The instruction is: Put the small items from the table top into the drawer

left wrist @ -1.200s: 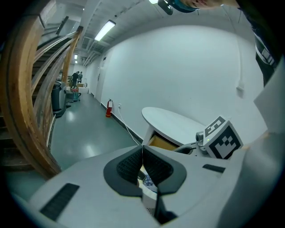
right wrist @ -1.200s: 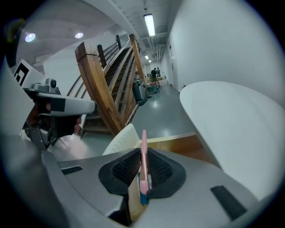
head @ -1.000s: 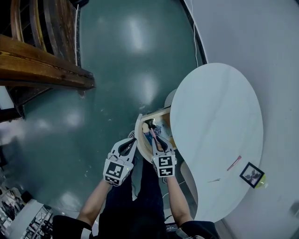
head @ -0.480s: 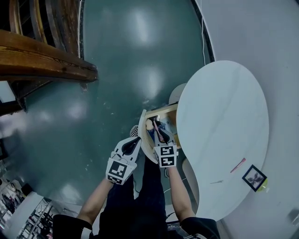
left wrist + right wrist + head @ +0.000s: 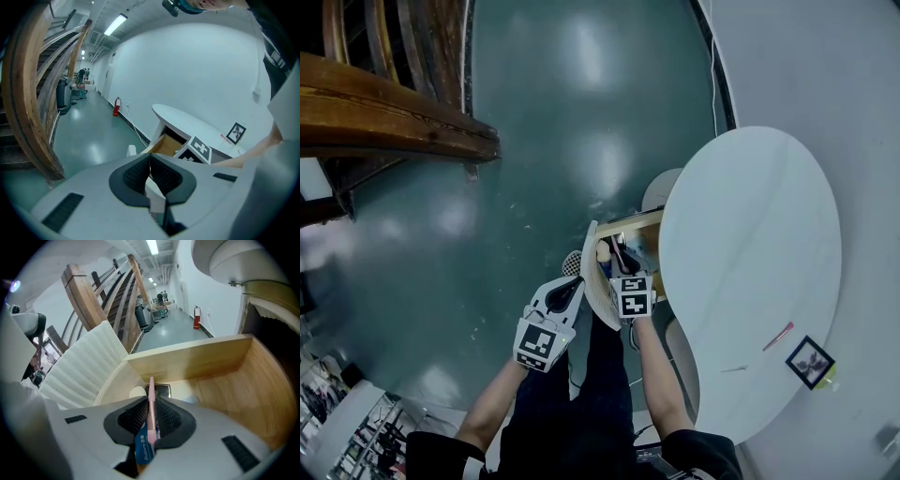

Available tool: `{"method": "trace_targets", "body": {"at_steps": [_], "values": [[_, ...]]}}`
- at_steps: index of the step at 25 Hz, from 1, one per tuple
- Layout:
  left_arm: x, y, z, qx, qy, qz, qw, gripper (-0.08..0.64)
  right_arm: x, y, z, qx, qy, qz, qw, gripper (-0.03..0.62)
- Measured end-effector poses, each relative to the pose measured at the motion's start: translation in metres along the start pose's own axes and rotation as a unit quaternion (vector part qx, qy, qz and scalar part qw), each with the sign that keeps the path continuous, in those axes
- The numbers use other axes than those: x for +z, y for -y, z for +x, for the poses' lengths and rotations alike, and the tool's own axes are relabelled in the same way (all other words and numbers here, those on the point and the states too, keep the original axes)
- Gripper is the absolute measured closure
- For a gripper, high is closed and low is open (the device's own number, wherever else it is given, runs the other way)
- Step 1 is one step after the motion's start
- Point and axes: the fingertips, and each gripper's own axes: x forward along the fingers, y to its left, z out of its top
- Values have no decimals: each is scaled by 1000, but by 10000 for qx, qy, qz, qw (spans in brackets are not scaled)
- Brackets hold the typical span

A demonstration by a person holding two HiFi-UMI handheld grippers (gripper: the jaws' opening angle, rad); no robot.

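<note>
My right gripper (image 5: 151, 400) is shut on a thin pink pen (image 5: 151, 411) with a blue label. The pen's tip points down into the open wooden drawer (image 5: 201, 357). In the head view the right gripper (image 5: 621, 264) reaches into the drawer (image 5: 639, 223) beside the white table (image 5: 750, 234). Inside the drawer lie a small dark framed item (image 5: 161, 390) and a cream round thing (image 5: 137, 393). My left gripper (image 5: 567, 292) hangs to the drawer's left, shut and empty (image 5: 150, 161).
On the table top near its right edge lie a pink stick (image 5: 776, 336), a thin pale item (image 5: 731, 368) and a small black picture frame (image 5: 807, 362). A ribbed white drawer front (image 5: 79, 366) stands at the left. A wooden stair rail (image 5: 384, 117) crosses the green floor.
My right gripper has sunk with the pink pen deeper into the open drawer. The left gripper has stayed in place.
</note>
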Motion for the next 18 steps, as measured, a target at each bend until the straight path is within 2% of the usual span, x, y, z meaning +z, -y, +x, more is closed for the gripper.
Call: {"method": "trace_targets", "body": {"at_steps": [12,18], "values": [[1,-2,-3,1,-26,3,10000,540,0,0,14,90,-91,149,9998,526],[1,-1,-2,-21,-36,22,10000,540,-2,-3,14,266,-41,285,9992,525]]}}
